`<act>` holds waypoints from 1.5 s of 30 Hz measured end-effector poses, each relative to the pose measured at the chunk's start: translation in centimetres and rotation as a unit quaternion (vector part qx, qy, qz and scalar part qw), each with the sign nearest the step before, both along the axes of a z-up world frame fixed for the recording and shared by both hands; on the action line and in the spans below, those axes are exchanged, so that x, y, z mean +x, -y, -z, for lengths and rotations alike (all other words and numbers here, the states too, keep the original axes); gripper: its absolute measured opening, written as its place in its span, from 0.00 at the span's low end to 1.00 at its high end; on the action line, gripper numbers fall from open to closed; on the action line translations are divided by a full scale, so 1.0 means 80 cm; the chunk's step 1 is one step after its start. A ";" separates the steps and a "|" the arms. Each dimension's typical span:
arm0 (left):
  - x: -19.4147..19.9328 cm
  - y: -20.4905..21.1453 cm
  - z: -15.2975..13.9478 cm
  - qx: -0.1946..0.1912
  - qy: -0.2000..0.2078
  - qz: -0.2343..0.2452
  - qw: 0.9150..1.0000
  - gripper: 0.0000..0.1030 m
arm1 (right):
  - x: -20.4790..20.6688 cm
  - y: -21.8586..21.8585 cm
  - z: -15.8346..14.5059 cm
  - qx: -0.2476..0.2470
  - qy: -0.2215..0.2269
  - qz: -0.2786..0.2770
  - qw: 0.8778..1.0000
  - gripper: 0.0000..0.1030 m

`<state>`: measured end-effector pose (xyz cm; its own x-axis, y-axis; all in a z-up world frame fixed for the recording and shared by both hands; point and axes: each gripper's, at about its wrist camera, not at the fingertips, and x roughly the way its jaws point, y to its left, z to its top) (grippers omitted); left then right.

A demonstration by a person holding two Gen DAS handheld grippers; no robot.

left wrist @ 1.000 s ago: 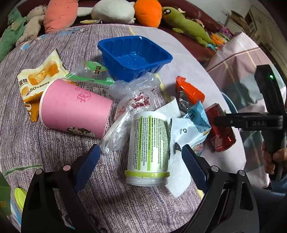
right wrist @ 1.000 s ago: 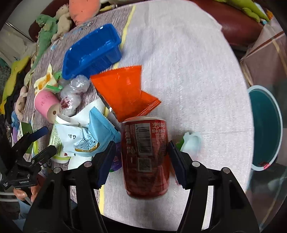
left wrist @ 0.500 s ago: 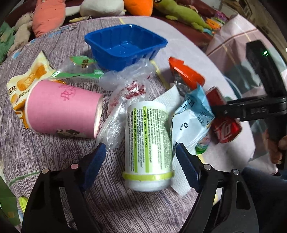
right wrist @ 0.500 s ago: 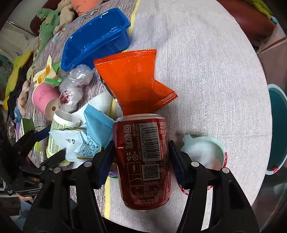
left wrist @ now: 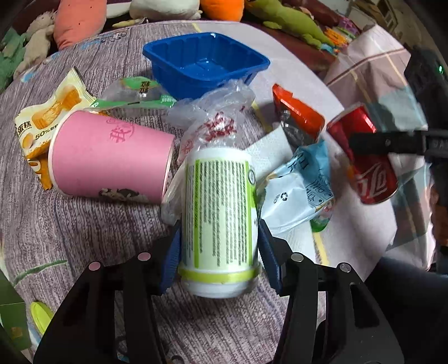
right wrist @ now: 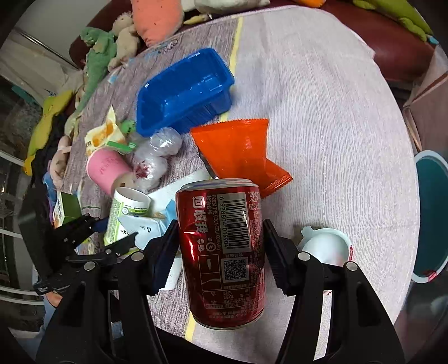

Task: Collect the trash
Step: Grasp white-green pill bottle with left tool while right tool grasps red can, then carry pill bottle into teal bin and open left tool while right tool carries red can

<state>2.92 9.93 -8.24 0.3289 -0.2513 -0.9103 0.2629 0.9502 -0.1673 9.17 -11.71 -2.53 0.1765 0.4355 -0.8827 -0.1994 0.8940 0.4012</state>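
The left gripper (left wrist: 218, 252) has just been closing its jaws, which a second ago stood wide on either side of the white cylindrical tub with a green printed label (left wrist: 219, 215); now the blue pads press against the tub's two sides near its lime-banded end, the tub lying on the striped cloth-covered surface (left wrist: 70, 224). The right gripper (right wrist: 221, 246) is clamped on the red aluminium cola can (right wrist: 221, 249), as it was a second ago, though the can now shows raised clear of the cloth in the left wrist view, where earlier it lay on it. Just beside the tub lie the pale blue crinkled snack wrapper (left wrist: 299, 184) on one side and the pink paper cup (left wrist: 109, 159) tipped over on the other, with the clear crumpled plastic bag (left wrist: 215, 117) touching the tub's far end. Beyond the can sits the orange foil wrapper (right wrist: 238, 151), and farther still the blue plastic tray (right wrist: 182, 95). At the surface's edge, off to the side, stands the teal round bin (right wrist: 431, 212), and soft toys (left wrist: 78, 19) line the far rim
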 end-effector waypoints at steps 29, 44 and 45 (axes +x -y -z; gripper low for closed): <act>0.013 0.014 0.012 0.022 -0.009 -0.006 1.000 0.54 | -0.022 0.034 -0.020 0.029 0.021 0.027 0.999 0.55; -0.020 0.018 -0.103 -0.013 0.075 -0.037 0.996 0.53 | -0.022 0.073 -0.037 0.062 0.047 0.054 0.996 0.55; -0.018 0.025 -0.107 -0.014 0.077 -0.031 0.996 0.53 | -0.023 0.081 -0.040 0.064 0.052 0.060 0.995 0.55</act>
